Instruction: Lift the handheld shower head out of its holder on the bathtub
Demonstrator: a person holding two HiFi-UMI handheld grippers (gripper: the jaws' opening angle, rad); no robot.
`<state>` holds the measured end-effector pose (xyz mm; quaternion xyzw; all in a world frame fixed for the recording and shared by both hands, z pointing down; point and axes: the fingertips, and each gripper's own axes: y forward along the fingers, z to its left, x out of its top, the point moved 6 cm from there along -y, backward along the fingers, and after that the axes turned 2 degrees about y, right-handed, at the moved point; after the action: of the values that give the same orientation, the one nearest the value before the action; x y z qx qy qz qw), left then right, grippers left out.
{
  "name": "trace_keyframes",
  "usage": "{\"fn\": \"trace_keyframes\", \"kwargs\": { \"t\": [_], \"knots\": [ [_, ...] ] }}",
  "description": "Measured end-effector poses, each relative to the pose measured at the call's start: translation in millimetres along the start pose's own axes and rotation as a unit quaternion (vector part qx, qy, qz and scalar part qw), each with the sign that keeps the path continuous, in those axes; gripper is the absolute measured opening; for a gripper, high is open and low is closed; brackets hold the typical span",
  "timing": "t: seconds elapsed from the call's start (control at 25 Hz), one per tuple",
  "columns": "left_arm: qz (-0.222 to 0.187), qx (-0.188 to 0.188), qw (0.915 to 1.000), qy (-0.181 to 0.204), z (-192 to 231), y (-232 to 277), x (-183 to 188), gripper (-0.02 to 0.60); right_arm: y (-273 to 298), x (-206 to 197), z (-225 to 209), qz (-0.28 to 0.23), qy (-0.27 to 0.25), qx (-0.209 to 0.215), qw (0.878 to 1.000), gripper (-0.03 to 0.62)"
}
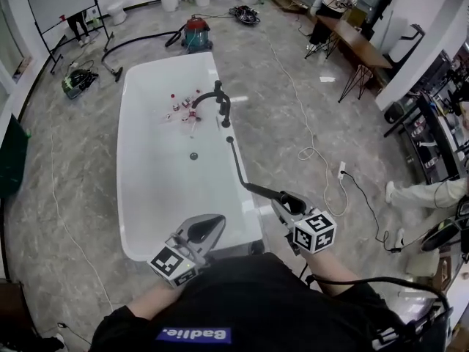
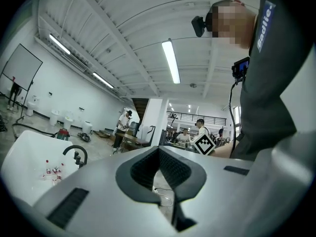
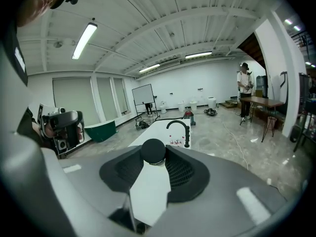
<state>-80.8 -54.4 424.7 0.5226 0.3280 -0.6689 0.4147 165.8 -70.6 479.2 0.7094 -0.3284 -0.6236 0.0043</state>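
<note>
Two tongs logged | right tongs [image 3: 153, 154] are clamped on the shower head [image 1: 258, 189], held well clear of its holder [image 1: 229, 139] on the bathtub [image 1: 132, 196] | left tongs [image 1: 218, 219] are closed, empty | hose [image 1: 238, 163] should be kept untwisted.

Black handheld shower head [image 1: 267, 191] is up off the white bathtub [image 1: 168, 204], clamped in the right tool [image 1: 284, 199] just past the tub's right rim. It sits roughly level, and its black hose [image 1: 236, 160] trails back to the rim.
</note>
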Motion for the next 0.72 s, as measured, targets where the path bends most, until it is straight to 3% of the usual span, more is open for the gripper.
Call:
{"fn": "trace_keyframes", "kwargs": {
  "t": [0.28, 0.72],
  "knots": [
    [0.003, -0.035, 0.9994, 0.006, -6, 13, 2, -0.009, -33, 11, 23, -0.022, 0.006, 0.017, 1.000, 0.132],
    [0.005, -0.046, 0.9988, 0.014, -19, 23, 5, -0.009, -57, 18, 45, -0.045, -0.006, 0.032, 0.998, 0.132]
  ]
}}
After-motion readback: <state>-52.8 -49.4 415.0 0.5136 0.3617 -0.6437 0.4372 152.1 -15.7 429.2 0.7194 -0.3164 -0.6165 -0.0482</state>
